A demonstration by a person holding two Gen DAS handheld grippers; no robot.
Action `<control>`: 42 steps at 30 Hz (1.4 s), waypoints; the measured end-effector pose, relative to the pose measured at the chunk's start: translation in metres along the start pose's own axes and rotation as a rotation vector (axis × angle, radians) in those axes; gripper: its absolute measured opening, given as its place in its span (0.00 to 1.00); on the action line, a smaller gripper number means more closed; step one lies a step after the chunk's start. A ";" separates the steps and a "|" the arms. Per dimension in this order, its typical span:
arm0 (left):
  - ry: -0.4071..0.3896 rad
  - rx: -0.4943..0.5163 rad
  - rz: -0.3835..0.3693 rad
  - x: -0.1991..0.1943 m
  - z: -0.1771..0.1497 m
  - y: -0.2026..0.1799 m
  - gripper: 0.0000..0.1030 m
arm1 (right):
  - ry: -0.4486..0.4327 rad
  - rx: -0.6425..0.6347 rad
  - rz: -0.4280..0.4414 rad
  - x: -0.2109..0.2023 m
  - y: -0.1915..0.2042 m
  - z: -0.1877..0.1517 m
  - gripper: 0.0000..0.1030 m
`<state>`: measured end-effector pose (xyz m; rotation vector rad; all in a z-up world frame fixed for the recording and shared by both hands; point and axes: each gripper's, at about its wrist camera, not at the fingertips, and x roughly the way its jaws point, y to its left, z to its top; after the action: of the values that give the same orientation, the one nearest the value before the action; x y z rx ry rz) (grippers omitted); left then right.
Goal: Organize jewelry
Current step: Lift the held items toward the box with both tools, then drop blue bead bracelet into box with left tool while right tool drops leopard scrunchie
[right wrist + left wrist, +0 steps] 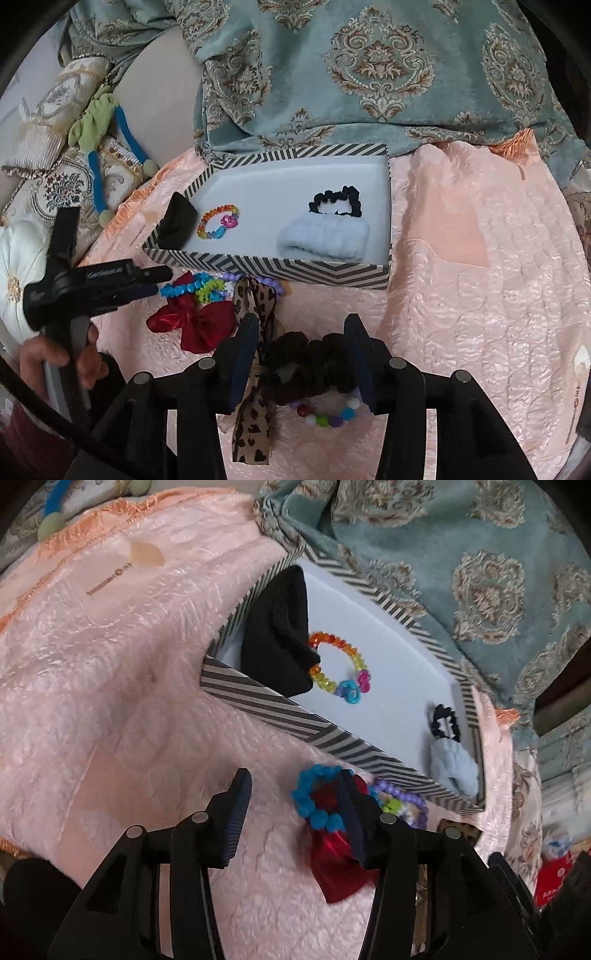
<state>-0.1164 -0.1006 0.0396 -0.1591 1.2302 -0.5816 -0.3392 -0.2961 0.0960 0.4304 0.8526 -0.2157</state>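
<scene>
Showing tiny brown print on pink quilt (110, 664), unreadable; box (266, 698) unlabelled.

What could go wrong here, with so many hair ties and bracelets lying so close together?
The right gripper straddles a dark brown scrunchie that touches a leopard-print ribbon and a multicoloured bead bracelet; closing might snag those too. By the left gripper, a blue bead bracelet overlaps a red satin bow, so both may lift together.

One box (277, 267), four bead bracelets (218, 221), three scrunchies (334, 201), two bows (201, 319), one headband (323, 240).
</scene>
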 end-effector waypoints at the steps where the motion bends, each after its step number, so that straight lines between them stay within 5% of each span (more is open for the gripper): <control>1: 0.018 0.013 0.005 0.006 0.001 -0.002 0.34 | 0.003 0.000 -0.003 0.001 -0.001 -0.001 0.45; 6: 0.033 0.043 0.034 0.016 0.003 -0.006 0.09 | 0.010 0.024 0.006 0.002 -0.009 -0.002 0.45; 18: -0.073 0.078 -0.108 -0.060 0.009 -0.017 0.09 | -0.017 0.048 0.002 -0.013 -0.024 -0.002 0.45; 28: -0.190 0.108 -0.155 -0.117 0.005 -0.023 0.09 | 0.063 -0.049 -0.001 0.011 -0.003 -0.011 0.45; 32: -0.215 0.124 -0.153 -0.130 0.004 -0.025 0.09 | 0.128 -0.125 -0.039 0.037 0.006 -0.020 0.18; 42: -0.238 0.162 -0.133 -0.141 0.006 -0.035 0.09 | -0.024 -0.068 0.027 -0.016 0.003 0.003 0.14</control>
<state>-0.1523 -0.0605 0.1745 -0.1694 0.9427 -0.7531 -0.3465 -0.2942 0.1109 0.3752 0.8278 -0.1661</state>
